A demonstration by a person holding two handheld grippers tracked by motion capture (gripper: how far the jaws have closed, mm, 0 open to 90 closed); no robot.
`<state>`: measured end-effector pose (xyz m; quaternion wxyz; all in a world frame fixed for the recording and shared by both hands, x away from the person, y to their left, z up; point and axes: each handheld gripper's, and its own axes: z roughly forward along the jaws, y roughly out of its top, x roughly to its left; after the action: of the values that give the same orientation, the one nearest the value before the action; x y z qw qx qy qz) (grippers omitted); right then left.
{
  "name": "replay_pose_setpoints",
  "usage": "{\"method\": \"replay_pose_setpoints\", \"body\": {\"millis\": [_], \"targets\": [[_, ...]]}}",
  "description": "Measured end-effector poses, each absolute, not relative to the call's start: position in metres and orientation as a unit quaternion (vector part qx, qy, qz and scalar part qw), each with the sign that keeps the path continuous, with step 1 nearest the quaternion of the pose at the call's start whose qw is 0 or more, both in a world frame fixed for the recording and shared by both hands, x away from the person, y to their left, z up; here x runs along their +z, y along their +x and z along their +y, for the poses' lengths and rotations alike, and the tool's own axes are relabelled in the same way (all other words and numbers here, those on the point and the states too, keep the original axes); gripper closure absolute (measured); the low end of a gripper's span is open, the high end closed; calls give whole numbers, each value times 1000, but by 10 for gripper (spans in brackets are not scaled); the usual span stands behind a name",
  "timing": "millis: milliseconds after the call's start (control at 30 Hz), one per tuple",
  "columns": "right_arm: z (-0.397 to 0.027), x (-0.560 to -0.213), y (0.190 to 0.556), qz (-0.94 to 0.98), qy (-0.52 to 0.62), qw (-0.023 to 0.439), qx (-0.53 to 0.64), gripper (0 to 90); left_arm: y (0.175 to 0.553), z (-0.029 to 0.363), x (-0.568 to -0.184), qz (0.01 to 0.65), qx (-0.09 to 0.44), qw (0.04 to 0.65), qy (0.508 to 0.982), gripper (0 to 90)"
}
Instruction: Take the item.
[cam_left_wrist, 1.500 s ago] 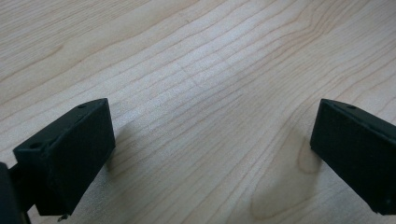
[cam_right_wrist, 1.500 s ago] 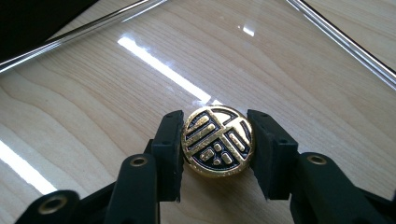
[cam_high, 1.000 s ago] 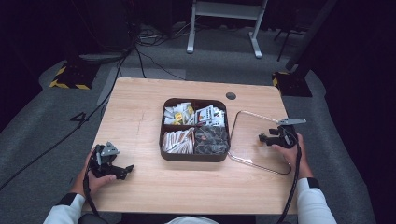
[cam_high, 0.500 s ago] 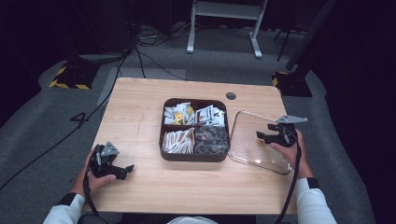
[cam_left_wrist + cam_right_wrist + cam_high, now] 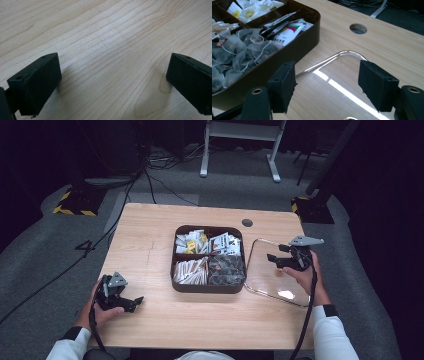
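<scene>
Two grippers over a pale wooden table (image 5: 150,235). Right gripper (image 5: 278,260) hangs above the clear lid (image 5: 272,275), jaws spread wide, nothing between them. Right gripper view: both black pads stand apart over the lid (image 5: 342,85), no contact with it. Lid lies flat on the table, just beside the right-hand wall of the brown box (image 5: 208,287); whether the two touch, cannot tell. Lid's rounded far corner points toward the round hole (image 5: 247,222) in the tabletop.

Box open, four compartments: paper sachets in the far two, wrapped sticks near left, mesh tea bags (image 5: 234,60) near right, closest to the lid.

Left gripper (image 5: 131,302) sits low at the near left of the table, well apart from the box. Left gripper view: jaws wide apart, bare wood (image 5: 112,55) between them, holding nothing.
</scene>
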<state>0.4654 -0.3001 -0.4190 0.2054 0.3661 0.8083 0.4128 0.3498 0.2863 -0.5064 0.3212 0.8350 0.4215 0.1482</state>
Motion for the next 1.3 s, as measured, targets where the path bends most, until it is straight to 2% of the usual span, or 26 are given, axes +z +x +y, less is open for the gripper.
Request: {"method": "replay_pose_setpoints", "body": {"millis": [367, 1300], "targets": [[-268, -403, 475, 815, 342, 211, 417, 328, 349, 285, -506, 426, 152, 320, 833, 4], [-199, -394, 499, 836, 304, 185, 418, 335, 348, 285, -506, 426, 151, 320, 832, 5]]}}
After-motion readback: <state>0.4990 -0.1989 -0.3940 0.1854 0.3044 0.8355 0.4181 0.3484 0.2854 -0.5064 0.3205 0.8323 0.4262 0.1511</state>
